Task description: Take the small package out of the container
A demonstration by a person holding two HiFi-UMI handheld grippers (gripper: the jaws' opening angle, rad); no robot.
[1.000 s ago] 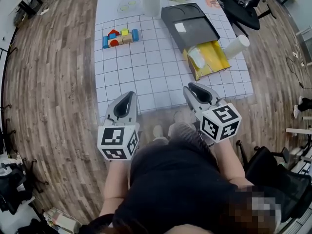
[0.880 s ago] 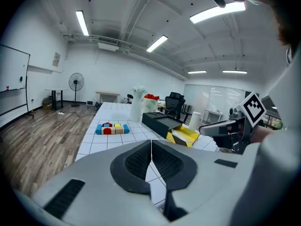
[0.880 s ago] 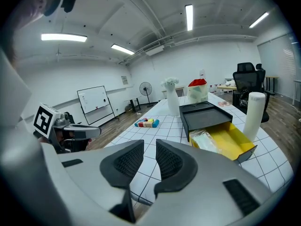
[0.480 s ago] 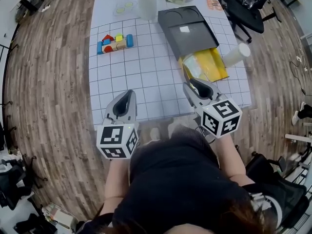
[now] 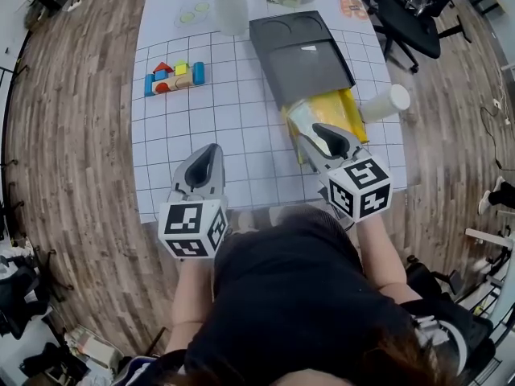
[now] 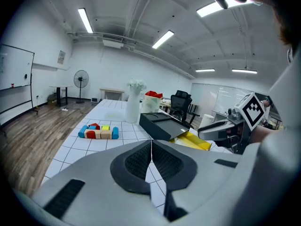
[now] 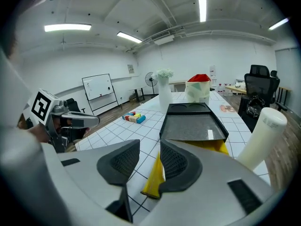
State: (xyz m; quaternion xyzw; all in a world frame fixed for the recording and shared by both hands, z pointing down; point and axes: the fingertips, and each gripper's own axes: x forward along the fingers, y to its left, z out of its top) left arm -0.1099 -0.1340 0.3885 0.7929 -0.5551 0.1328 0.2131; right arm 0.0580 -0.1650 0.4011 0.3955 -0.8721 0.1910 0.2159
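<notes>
yellow container [image 5: 348, 108]: lying flat, open | small package [image 5: 301, 114]: pale, inside

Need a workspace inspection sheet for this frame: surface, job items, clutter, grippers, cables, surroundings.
Surface: white gridded table, flat.
Job's things: dark grey tray; yellow flat package sticking out at its near end.
Clutter: coloured toy blocks far left; white cylinder lying at the right edge; white vase at the far end.
Grippers: left gripper jaws together, empty; right gripper jaws opening, gripping nothing, aimed at the yellow package.
Cables: nothing seen on the table.
Surroundings: wooden floor; black office chair.
</notes>
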